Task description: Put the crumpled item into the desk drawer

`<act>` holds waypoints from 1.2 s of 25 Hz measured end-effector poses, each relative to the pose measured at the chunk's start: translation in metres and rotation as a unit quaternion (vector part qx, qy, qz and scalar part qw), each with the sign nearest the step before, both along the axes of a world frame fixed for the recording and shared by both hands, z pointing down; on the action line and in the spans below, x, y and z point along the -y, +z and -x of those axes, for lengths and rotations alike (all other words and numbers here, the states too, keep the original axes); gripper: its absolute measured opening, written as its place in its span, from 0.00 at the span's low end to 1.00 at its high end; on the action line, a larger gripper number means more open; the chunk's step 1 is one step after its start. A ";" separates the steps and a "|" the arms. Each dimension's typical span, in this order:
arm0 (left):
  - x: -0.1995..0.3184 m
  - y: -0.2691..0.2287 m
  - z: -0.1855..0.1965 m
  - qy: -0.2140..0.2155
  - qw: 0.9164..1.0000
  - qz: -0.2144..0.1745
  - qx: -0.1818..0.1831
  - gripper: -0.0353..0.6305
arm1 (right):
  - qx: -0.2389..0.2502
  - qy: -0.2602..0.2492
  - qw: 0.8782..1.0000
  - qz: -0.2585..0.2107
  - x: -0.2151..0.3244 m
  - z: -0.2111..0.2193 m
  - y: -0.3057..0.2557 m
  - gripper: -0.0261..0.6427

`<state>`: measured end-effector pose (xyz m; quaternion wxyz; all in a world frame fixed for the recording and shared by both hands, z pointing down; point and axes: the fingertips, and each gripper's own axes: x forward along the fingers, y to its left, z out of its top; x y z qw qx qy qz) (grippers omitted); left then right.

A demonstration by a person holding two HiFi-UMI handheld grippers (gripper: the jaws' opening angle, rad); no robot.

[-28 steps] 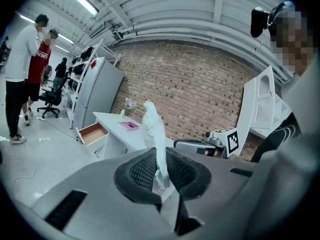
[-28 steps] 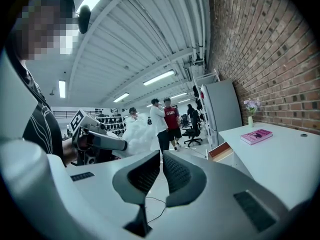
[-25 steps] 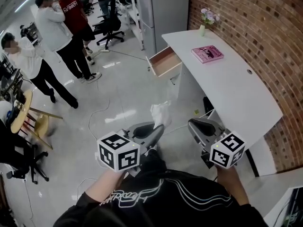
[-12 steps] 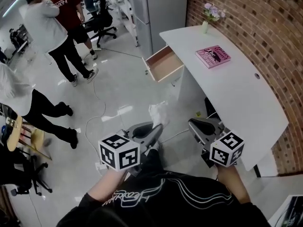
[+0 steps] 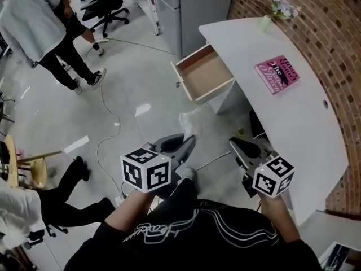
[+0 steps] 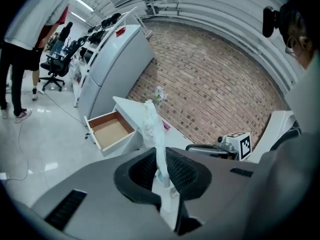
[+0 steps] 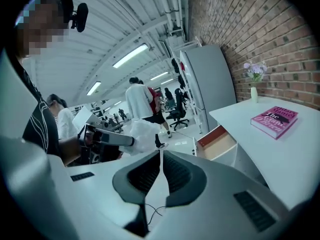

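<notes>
My left gripper [image 5: 189, 140] is shut on a crumpled white plastic item [image 5: 192, 122], which sticks up past the jaws [image 6: 152, 126]. I hold it above the floor, short of the desk drawer [image 5: 206, 77]. The drawer stands pulled out of the white desk [image 5: 293, 117], and its wooden inside [image 6: 109, 129] holds nothing. My right gripper [image 5: 234, 145] hangs beside the desk's front edge, shut with nothing in it [image 7: 161, 156]. The right gripper view also shows the crumpled item [image 7: 142, 134] and the drawer [image 7: 216, 140].
A pink book [image 5: 277, 74] and a small vase of flowers [image 5: 265, 21] rest on the desk. A brick wall [image 5: 338, 49] runs behind it. A grey cabinet [image 5: 197, 4] stands past the drawer. People [image 5: 34, 33] stand at the left, and a cable [image 5: 107, 129] crosses the floor.
The view has moved toward the desk, so the open drawer now lies closer ahead. Both grippers keep their pose, the left still shut on the crumpled item.
</notes>
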<state>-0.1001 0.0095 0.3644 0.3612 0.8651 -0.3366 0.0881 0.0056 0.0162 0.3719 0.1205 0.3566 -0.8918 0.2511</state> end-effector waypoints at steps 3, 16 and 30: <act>0.042 0.022 0.012 0.004 1.000 0.023 -0.005 0.13 | -0.001 0.009 1.000 0.017 0.046 0.012 0.013 0.11; 0.168 0.116 0.007 -0.025 0.995 0.098 0.012 0.13 | 0.033 0.013 0.998 0.048 0.163 0.008 0.070 0.11; 0.344 0.193 -0.040 -0.041 0.987 0.152 0.044 0.13 | 0.063 -0.028 0.993 0.091 0.311 -0.013 0.088 0.11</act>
